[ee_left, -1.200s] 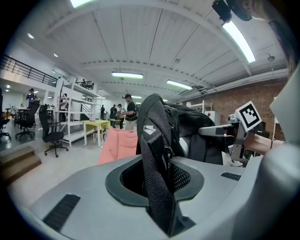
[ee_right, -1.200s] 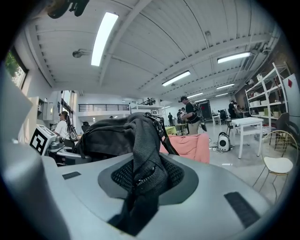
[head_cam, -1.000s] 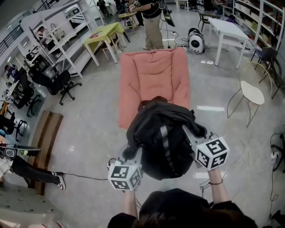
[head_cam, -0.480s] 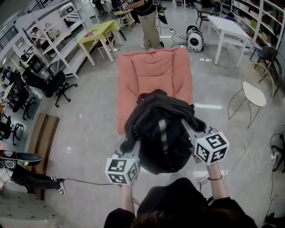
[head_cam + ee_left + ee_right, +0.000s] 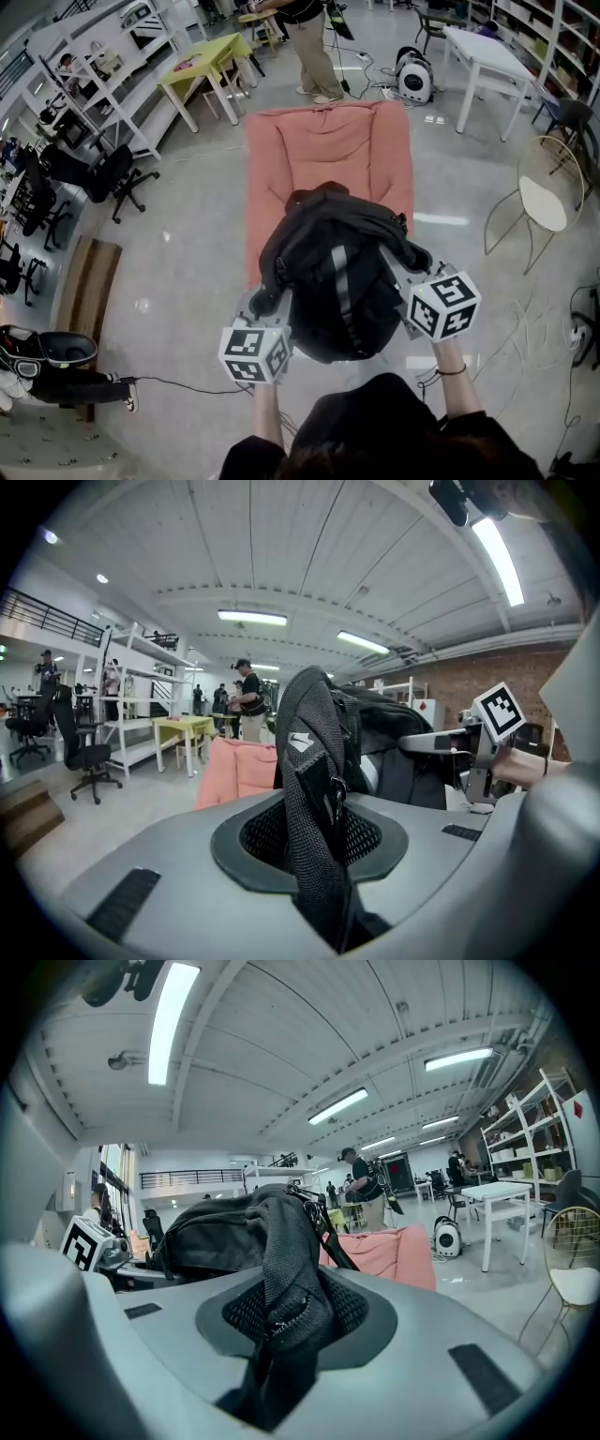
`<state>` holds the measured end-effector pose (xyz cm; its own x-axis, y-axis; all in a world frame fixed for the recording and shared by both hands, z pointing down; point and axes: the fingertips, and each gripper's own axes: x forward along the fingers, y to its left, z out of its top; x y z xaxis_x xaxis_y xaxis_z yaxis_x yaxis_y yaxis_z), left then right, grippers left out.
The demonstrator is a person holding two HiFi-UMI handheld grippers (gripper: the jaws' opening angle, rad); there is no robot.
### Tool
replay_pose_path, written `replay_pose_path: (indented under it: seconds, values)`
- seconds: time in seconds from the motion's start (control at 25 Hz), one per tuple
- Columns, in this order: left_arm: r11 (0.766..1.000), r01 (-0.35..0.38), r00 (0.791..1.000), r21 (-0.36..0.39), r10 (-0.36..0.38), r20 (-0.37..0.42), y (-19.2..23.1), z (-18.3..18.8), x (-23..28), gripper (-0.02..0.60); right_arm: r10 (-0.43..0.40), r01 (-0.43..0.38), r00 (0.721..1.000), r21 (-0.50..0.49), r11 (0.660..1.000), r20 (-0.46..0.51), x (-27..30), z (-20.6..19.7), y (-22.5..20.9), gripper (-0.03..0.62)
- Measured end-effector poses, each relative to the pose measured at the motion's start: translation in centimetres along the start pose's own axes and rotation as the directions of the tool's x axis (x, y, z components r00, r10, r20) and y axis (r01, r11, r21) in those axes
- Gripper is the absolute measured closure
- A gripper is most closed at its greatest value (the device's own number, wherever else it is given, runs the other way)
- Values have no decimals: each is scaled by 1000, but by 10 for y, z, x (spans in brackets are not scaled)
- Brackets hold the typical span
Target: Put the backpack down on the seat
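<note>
Head view shows the carrying step: the backpack is not yet on the seat. At the left, the left gripper [image 5: 265, 306] reaches forward from the person's body, with the forearm almost straight and the marker cube near the body. The left gripper view shows its jaws closed on a black mesh strap [image 5: 314, 836], which runs up out of the jaws to the bag.

In the middle, the black backpack [image 5: 337, 281] hangs between the two grippers, with its grey stripe facing up. It covers the near edge of the pink seat [image 5: 323, 150], and I judge that it is in the air and not resting. I cannot tell how high it is above the cushion.

At the right, the right gripper [image 5: 396, 270] is a little further forward than the left one. The right gripper view shows its jaws pinching a second strap [image 5: 286, 1307], which is bunched between them.

The next move, in my judgement, is to bring both grippers forward over the middle of the seat, lower them together so the bag stays level, and open the jaws only when the cushion takes the weight.
</note>
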<state>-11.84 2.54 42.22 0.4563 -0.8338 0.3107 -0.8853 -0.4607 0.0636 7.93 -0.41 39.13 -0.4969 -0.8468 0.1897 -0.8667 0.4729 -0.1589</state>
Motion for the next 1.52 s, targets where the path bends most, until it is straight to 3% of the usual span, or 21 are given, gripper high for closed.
replay_pose_path:
  seconds: [0.92, 1.16, 1.52]
  values:
    - [990, -104, 993, -94, 97, -72, 94, 45, 157, 480, 125, -121, 988, 50, 991, -90, 187, 42, -91, 493]
    - [989, -101, 989, -107, 87, -122, 113, 35, 196, 480, 138, -127, 983, 97, 987, -120, 231, 32, -112, 491]
    - [983, -92, 971, -157, 54, -233, 148, -10, 247, 482, 105, -78, 971, 130, 988, -217, 291, -11, -131, 490]
